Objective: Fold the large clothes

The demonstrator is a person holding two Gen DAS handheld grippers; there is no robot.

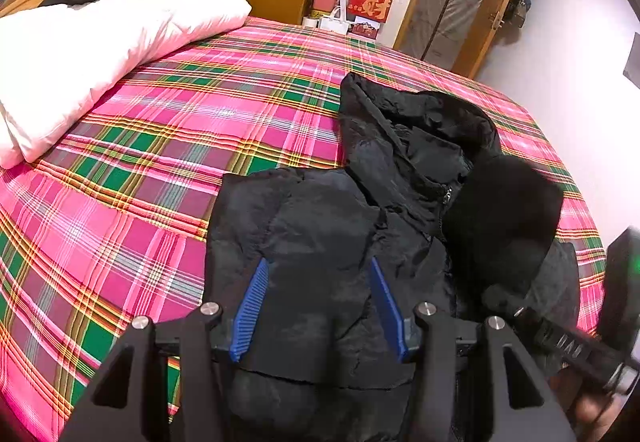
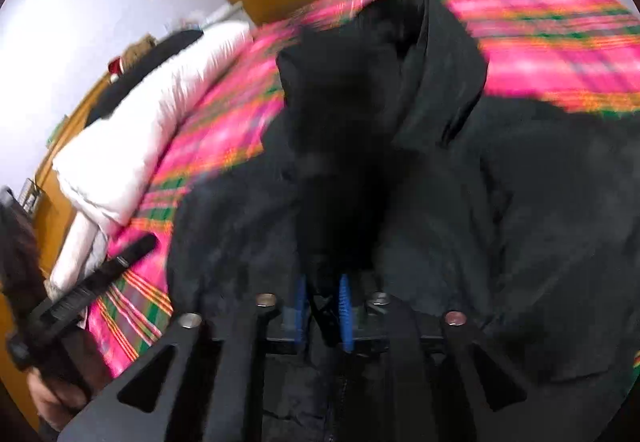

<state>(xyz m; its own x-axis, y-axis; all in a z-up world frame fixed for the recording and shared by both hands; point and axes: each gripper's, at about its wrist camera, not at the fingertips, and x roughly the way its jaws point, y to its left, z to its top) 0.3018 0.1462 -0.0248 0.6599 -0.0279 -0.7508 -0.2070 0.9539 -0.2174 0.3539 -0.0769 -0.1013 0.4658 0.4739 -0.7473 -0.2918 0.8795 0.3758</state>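
The black hooded puffer jacket [image 1: 360, 226] lies rumpled near the bed's [image 1: 160, 145] right edge; it looks soft, bulky, light and slippery. The left tongs [image 1: 320, 306] hover spread above its body, while the right tongs [image 2: 323, 312] pinch a fold of it; seams or hem would likely grip best.

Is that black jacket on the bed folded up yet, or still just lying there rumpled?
Partly folded, not neat. The black jacket has a sleeve laid across its front, its hood is crumpled, and the right claw pinches a fold of it.

Black hooded jacket [image 1: 360, 226] on plaid bedsheet [image 1: 160, 145], left gripper [image 1: 320, 282] jaws apart above it
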